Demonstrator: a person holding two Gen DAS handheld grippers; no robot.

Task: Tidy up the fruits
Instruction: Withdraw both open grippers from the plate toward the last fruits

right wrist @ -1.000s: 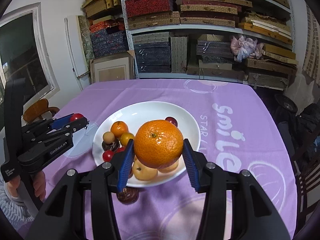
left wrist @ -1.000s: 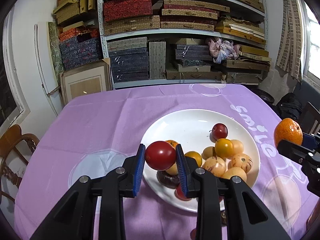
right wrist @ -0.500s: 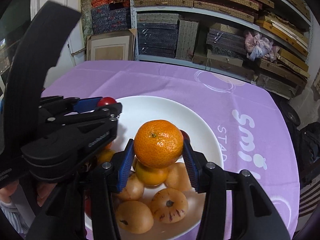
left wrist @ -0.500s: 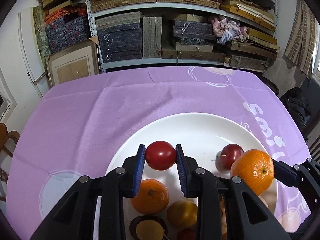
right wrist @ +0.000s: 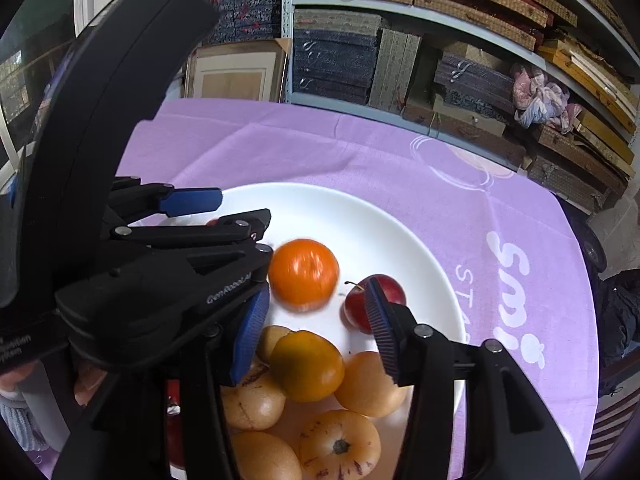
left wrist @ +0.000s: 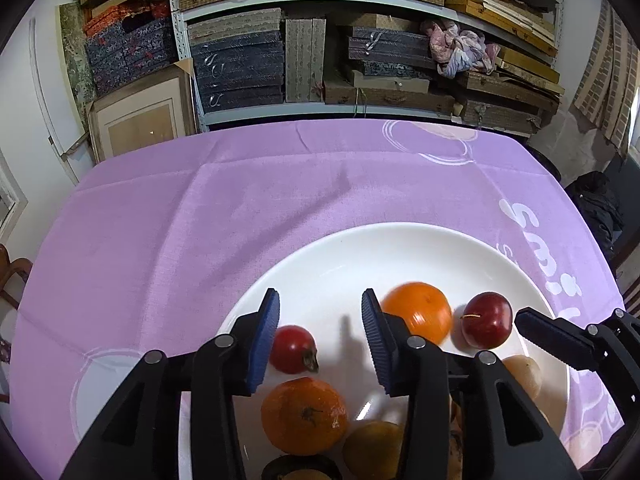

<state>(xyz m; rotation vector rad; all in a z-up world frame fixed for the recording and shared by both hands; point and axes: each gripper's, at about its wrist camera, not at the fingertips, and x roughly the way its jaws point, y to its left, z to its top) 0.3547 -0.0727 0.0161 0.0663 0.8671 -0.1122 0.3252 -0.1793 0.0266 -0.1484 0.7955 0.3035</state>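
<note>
A white plate [left wrist: 360, 252] on the purple cloth holds several fruits. My left gripper [left wrist: 318, 328] is open above it; a small red tomato [left wrist: 292, 348] lies on the plate just below its left pad. My right gripper [right wrist: 314, 320] is open too. A blurred orange tangerine [right wrist: 303, 275] lies on the plate just beyond its tips, also showing in the left wrist view [left wrist: 418, 312]. A dark red plum [right wrist: 370, 298] sits beside the right finger. The left gripper's black body [right wrist: 180, 260] crowds the right wrist view's left side.
Another tangerine [left wrist: 304, 416] and yellow and speckled fruits [right wrist: 340, 448] lie at the plate's near side. The purple tablecloth [left wrist: 200, 208] stretches far and left. Shelves of boxes [left wrist: 312, 40] stand behind the table. A wooden chair [left wrist: 10, 276] stands at the left.
Both grippers have opened over the plate. The red tomato has dropped from the left gripper and the tangerine from the right; the tangerine is blurred.
</note>
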